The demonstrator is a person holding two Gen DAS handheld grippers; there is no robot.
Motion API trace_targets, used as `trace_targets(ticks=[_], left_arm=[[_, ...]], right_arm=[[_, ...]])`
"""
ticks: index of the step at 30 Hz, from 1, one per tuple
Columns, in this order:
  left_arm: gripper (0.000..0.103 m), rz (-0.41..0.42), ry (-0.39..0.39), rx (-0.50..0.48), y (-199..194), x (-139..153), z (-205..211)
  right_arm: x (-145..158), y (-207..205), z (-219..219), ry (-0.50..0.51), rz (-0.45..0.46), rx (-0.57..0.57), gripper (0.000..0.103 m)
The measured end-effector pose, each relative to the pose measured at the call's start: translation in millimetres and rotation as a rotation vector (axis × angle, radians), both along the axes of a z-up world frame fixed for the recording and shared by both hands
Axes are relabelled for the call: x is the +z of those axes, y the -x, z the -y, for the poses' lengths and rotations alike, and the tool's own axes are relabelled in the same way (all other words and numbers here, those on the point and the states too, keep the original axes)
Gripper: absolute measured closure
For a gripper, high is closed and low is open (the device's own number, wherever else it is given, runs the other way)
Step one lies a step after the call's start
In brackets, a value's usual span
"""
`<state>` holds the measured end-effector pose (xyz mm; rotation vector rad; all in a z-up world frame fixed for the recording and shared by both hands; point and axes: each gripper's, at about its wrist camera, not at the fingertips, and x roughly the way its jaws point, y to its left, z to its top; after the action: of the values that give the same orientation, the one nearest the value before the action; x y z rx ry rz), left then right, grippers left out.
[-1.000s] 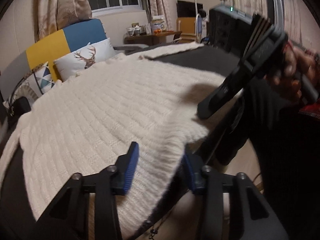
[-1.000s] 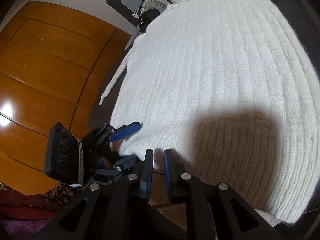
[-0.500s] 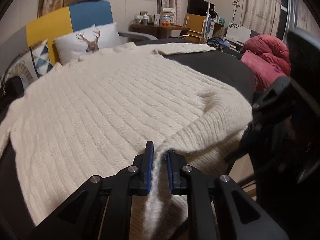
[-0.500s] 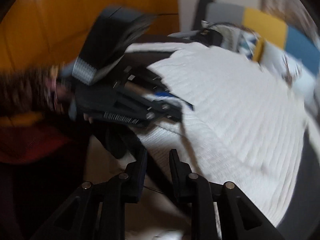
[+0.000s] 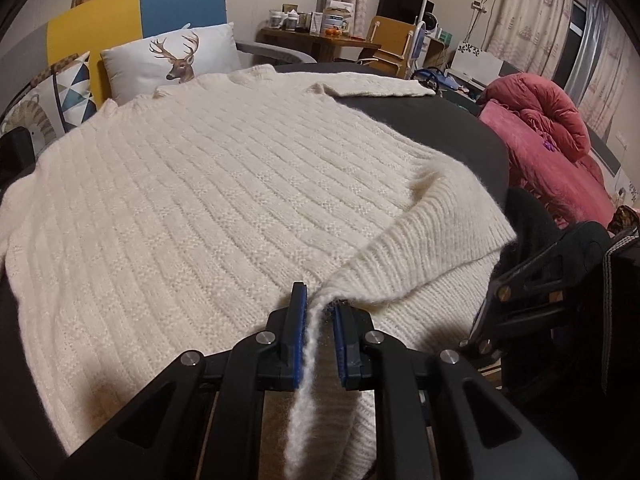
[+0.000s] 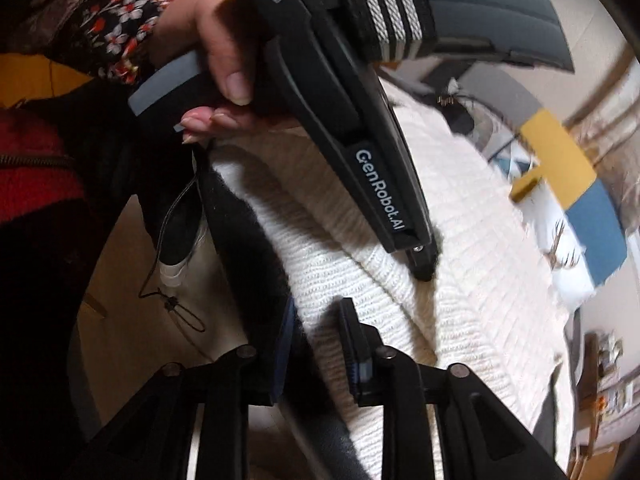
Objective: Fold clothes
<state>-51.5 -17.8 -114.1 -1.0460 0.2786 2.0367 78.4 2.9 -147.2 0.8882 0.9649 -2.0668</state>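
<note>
A cream ribbed knit sweater [image 5: 200, 200] lies spread flat on a dark bedcover [image 5: 440, 128], its neck toward the pillows. My left gripper [image 5: 318, 320] is shut on the sweater's near hem, which rises in a pinched ridge between the blue pads. The right wrist view shows that gripper [image 6: 424, 272] from the side, held by a hand [image 6: 208, 40], with its tip on the sweater [image 6: 460, 240]. My right gripper [image 6: 316, 332] straddles the hem at the bed's edge just beside it. Its jaws are closing, with cream knit and the dark edge between them and a gap still showing.
A deer-print pillow [image 5: 172, 56] and a patterned cushion [image 5: 52, 92] lean on the yellow and blue headboard. A red padded garment [image 5: 552, 140] is heaped at the right of the bed. A cluttered desk [image 5: 320, 40] stands behind.
The left gripper closed on the hem and drew it up into a ridge. The right gripper rolled over and swung in from the sweater's far side to the hem beside the left gripper.
</note>
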Motion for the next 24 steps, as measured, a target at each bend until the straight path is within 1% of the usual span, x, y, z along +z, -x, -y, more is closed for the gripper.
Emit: trace_targets(ticks=[1, 2, 3, 4, 7, 9, 11, 12, 13, 14, 15, 16, 18, 19, 20, 23, 24], left_arm=[[0.09, 0.013, -0.007, -0.006, 0.8, 0.4, 0.6], [0.09, 0.028, -0.016, -0.015, 1.6, 1.5, 1.5], [0.089, 0.039, -0.023, -0.021, 1.9, 2.8, 2.0], [0.089, 0.048, -0.029, -0.028, 2.2, 4.7, 2.5], [0.089, 0.073, -0.063, -0.068, 3.9, 17.1, 6.8], [0.087, 0.061, -0.076, -0.087, 7.6, 29.9, 9.2], [0.077, 0.034, -0.052, -0.071, 18.0, 39.2, 11.2], [0.076, 0.031, -0.043, -0.054, 25.2, 41.5, 12.4], [0.076, 0.04, -0.041, -0.038, 34.2, 42.4, 14.0], [0.076, 0.067, -0.044, -0.023, 44.7, 41.6, 15.2], [0.076, 0.104, -0.051, -0.009, 55.2, 39.8, 16.1], [0.076, 0.158, -0.071, -0.006, 63.4, 38.0, 18.0], [0.076, 0.295, -0.181, -0.045, 71.7, 37.5, 26.0], [0.076, 0.32, -0.216, -0.074, 69.8, 40.2, 29.5], [0.076, 0.312, -0.217, -0.094, 64.5, 43.4, 32.1], [0.076, 0.248, -0.172, -0.129, 44.9, 52.8, 39.1], [0.076, 0.236, -0.172, -0.128, 40.6, 55.4, 43.2]], right_arm=[[1.4, 4.1, -0.6, 0.016, 0.021, -0.021, 0.091], [3.3, 9.9, -2.6, 0.043, 0.046, -0.049, 0.097], [5.4, 16.2, -5.8, 0.074, 0.076, -0.077, 0.098], [7.8, 23.8, -11.7, 0.117, 0.122, -0.106, 0.099], [11.6, 49.7, -31.7, 0.256, 0.307, -0.188, 0.099], [11.3, 62.7, -42.8, 0.323, 0.41, -0.213, 0.099], [9.4, 70.6, -51.1, 0.362, 0.48, -0.207, 0.099], [8.5, 73.6, -54.7, 0.375, 0.511, -0.202, 0.099], [7.8, 75.6, -57.0, 0.382, 0.534, -0.2, 0.099], [7.4, 76.8, -58.6, 0.382, 0.55, -0.197, 0.099], [7.4, 76.9, -59.1, 0.374, 0.556, -0.192, 0.099], [7.8, 75.9, -58.7, 0.36, 0.551, -0.186, 0.099], [8.4, 74.3, -58.6, 0.338, 0.542, -0.177, 0.099], [8.1, 74.0, -60.0, 0.339, 0.542, -0.178, 0.099], [7.7, 73.7, -61.5, 0.341, 0.541, -0.179, 0.099], [6.6, 72.7, -66.9, 0.355, 0.542, -0.183, 0.099], [6.3, 71.9, -68.6, 0.358, 0.54, -0.184, 0.099]])
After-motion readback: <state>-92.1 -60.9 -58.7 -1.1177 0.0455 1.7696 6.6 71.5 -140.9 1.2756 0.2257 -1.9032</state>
